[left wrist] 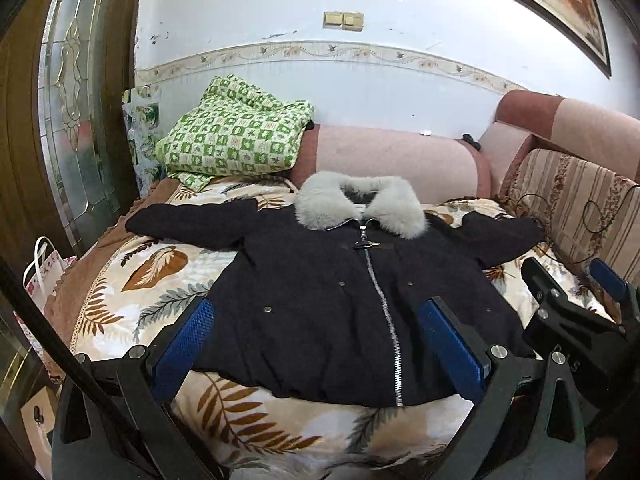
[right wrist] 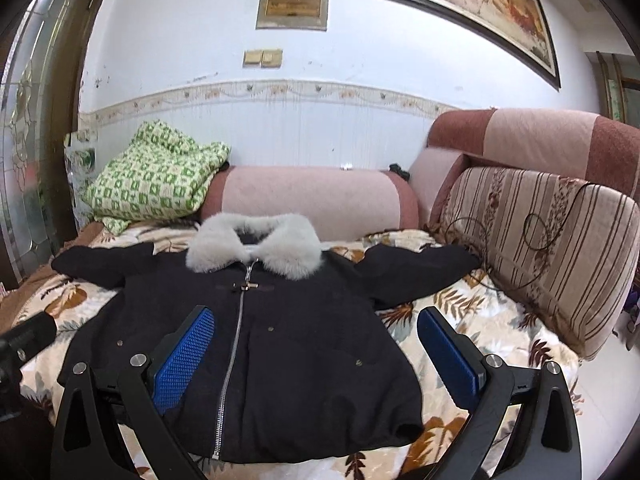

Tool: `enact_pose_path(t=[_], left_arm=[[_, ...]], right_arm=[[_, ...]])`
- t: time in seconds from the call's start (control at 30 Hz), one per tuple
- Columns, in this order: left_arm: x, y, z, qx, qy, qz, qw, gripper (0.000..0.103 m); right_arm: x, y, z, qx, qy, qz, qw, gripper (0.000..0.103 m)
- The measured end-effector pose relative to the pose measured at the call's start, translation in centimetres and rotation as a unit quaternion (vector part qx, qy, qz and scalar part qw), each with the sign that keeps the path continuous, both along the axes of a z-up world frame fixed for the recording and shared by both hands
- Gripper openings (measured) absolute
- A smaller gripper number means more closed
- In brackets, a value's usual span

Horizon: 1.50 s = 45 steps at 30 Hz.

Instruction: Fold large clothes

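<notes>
A black coat (left wrist: pixel 332 300) with a grey fur collar (left wrist: pixel 360 204) lies flat, zipped, front up, sleeves spread, on the leaf-print bedspread (left wrist: pixel 144 280). It also shows in the right wrist view (right wrist: pixel 280 360), with its collar (right wrist: pixel 256 246) at the far end. My left gripper (left wrist: pixel 320 340) is open, held above the coat's hem, holding nothing. My right gripper (right wrist: pixel 316 352) is open above the coat's lower right part, empty. The right gripper shows at the right edge of the left wrist view (left wrist: pixel 576 292).
A green checked quilt (left wrist: pixel 236 136) sits at the bed's far left. A pink bolster (left wrist: pixel 392 160) lies behind the collar. A striped cushion (right wrist: pixel 540 248) with a thin cable stands at the right. A glass door (left wrist: pixel 76 120) and a paper bag (left wrist: pixel 44 276) are left.
</notes>
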<state>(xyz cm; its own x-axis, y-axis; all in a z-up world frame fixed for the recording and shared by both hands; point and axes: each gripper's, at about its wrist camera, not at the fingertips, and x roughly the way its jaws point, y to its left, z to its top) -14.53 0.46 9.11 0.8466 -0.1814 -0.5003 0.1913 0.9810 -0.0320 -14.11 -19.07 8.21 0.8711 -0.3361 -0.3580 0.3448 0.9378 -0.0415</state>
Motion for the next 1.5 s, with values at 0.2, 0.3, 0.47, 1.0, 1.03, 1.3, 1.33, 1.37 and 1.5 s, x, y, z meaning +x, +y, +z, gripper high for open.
enact_pose_path(t=[0.2,0.3,0.47,1.0,1.03,1.3,1.33,1.37,1.5], left_arm=[[0.2,-1.1,-0.1,-0.023,0.011,-0.022,0.9994,0.103],[1.4,-1.5,-0.9,-0.018,0.029,-0.029,0.9990,0.103],[3.3,-1.3,-2.0,-0.018,0.059,-0.024,0.9978,0.103],[8.8,-3.1,-3.8,-0.019,0.093,-0.023,0.9952,0.103],[9.2,-3.1,-4.0,-0.019,0.098,-0.022,0.9948,0.103],[12.1,-3.0,-5.8,0.003,0.128,-0.010,0.9917,0.103],[12.3,-3.1,-6.0,0.008,0.130,-0.011,0.9914,0.103],[12.5,-3.2,-6.2,0.014,0.131,-0.012,0.9912,0.103],[13.2,-3.6,-6.8,0.031,0.139,-0.019,0.9896,0.103]], right_arm=[[-0.1,-1.6,0.0,0.009,0.018,-0.027,0.999,0.102],[0.8,-2.7,-0.8,0.022,0.047,-0.031,0.998,0.102],[3.8,-3.8,-2.2,0.067,0.089,-0.004,0.994,0.102],[6.5,-5.3,-1.9,0.025,0.065,-0.048,0.996,0.102],[7.0,-5.7,-2.1,0.026,0.071,-0.052,0.996,0.102],[7.7,-6.5,-3.3,0.027,0.017,-0.047,0.998,0.103],[8.1,-6.4,-3.4,0.023,0.021,-0.044,0.999,0.103],[8.6,-6.4,-3.6,0.020,0.028,-0.038,0.999,0.103],[10.1,-6.7,-4.2,0.042,0.052,-0.020,0.998,0.102]])
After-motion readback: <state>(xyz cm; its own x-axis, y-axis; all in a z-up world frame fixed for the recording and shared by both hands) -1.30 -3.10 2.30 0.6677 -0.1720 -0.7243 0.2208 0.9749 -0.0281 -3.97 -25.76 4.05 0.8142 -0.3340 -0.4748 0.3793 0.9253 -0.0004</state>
